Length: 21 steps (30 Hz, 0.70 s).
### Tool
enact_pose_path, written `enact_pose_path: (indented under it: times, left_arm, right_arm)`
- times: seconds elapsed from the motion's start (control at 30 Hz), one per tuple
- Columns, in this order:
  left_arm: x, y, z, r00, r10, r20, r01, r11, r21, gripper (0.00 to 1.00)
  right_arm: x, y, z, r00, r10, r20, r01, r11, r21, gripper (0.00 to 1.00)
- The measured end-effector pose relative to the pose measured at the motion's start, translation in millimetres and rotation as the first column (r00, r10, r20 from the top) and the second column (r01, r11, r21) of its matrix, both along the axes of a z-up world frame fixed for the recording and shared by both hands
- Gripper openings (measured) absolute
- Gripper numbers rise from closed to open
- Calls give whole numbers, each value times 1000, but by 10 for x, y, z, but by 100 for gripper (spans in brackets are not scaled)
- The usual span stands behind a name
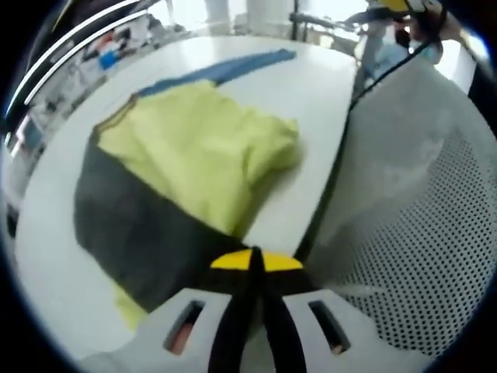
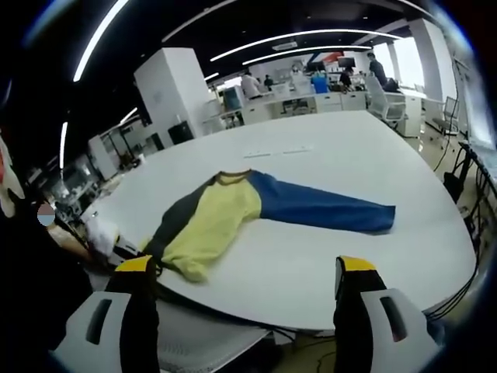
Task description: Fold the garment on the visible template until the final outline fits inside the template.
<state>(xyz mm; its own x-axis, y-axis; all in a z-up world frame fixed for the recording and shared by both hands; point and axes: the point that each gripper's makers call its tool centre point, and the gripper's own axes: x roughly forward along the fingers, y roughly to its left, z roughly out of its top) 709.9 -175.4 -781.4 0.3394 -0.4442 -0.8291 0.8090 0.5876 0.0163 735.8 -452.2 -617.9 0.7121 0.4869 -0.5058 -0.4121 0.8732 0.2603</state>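
A long-sleeved garment [image 1: 202,148] lies flat on the white table [image 1: 311,93]. It has a yellow body, a dark grey part [image 1: 132,225] and a blue sleeve [image 1: 233,68] stretched out at the far side. My left gripper [image 1: 255,260] is shut, its yellow-tipped jaws pressed together on the near edge of the grey part. In the right gripper view the same garment [image 2: 213,214] lies mid-table with its blue sleeve [image 2: 326,208] pointing right. My right gripper [image 2: 248,268] stands open and empty, off the table's near edge and well short of the cloth.
A white mesh chair back [image 1: 419,256] and a black cable [image 1: 342,148] sit close to the table's edge beside my left gripper. Desks, people and office furniture [image 2: 311,85] stand far behind the table [image 2: 349,155]. Faint marks [image 2: 276,151] show beyond the garment.
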Motion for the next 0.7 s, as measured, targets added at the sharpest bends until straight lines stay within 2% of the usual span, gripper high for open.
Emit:
enact_pose_path:
  times: [0.33,0.43,0.57,0.7]
  left_arm:
    - [14,15,59,999,22,-24,-23,999,-35,0]
    - [36,33,149,997,59,-44,-62,995,-82,0]
    - [86,119,275,995,91,-46,-95,990,-108,0]
    - [151,217,440,988,145,-53,-152,975,-160,0]
  right_arm:
    - [-14,6,-13,1000,2,-5,-2,1000,-2,94]
    - [-11,21,-9,1000,6,-4,-6,1000,-1,95]
    - [3,65,-18,1000,18,-6,-18,1000,-3,95]
    - [22,122,-28,999,32,-8,-32,999,1,95]
